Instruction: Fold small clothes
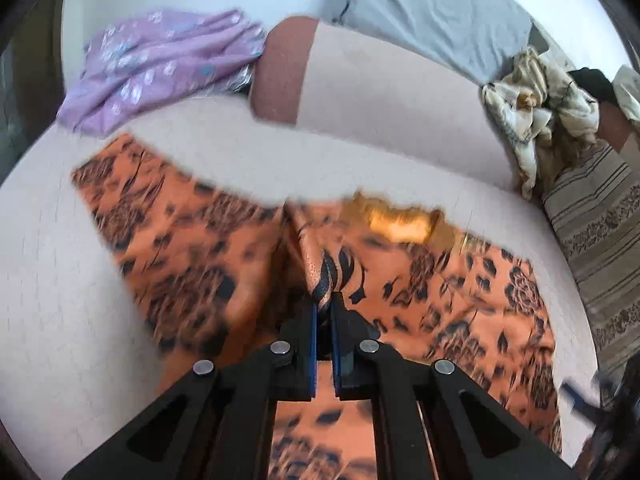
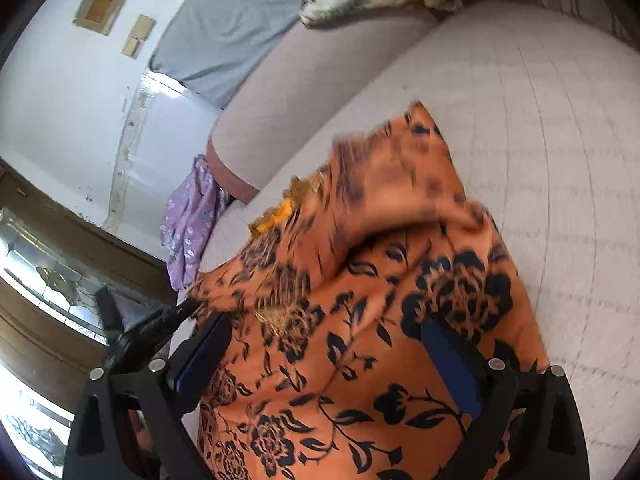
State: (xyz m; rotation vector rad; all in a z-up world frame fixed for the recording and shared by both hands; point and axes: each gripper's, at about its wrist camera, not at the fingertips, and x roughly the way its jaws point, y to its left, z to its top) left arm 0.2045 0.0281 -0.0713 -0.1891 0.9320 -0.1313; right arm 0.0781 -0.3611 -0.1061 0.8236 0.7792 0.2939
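We see the orange garment (image 1: 460,280) with its dark flower print spread on the pale sofa seat (image 1: 52,280), part of it raised in a fold. Our left gripper (image 1: 324,300) is closed on a pinched ridge of it. Our right gripper (image 2: 324,344) stands wide open above the cloth, pressing on nothing. A purple cloth (image 1: 160,64) lies against the backrest, a crumpled cream cloth (image 1: 536,120) further along.
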